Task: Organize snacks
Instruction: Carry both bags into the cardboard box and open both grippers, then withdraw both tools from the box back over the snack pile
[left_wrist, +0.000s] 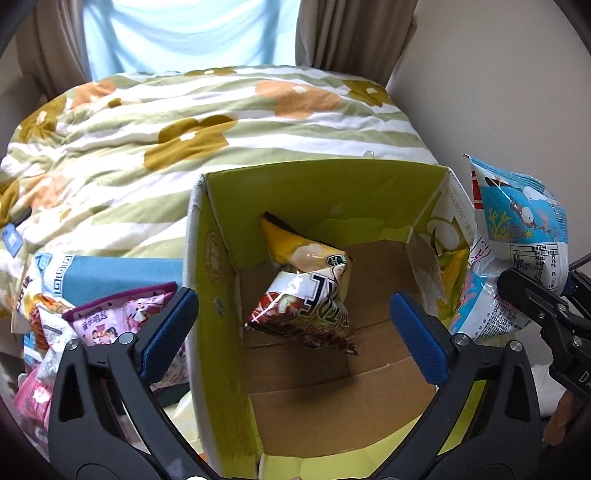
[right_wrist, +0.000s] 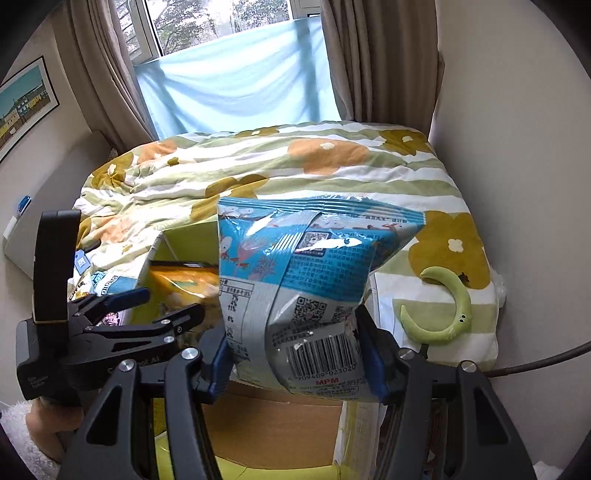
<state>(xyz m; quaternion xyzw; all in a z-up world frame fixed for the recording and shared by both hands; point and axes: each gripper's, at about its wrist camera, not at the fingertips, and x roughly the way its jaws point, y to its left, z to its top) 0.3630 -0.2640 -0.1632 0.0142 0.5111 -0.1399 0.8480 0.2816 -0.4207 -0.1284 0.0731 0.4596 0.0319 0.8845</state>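
My left gripper (left_wrist: 291, 332) hangs spread wide over the box (left_wrist: 216, 258), nothing between its pads. Two packets lie inside the box: a yellow one (left_wrist: 295, 245) and a brown one (left_wrist: 306, 310). My right gripper (right_wrist: 297, 363) pinches one blue packet (right_wrist: 303, 273) just right of the box. More packets (left_wrist: 122, 317) are heaped left of it; I cannot count them.

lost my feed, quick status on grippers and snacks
Left gripper open, empty, over the box. Right gripper shut on blue snack bag beside box. Two bags already inside. Nothing blocking.
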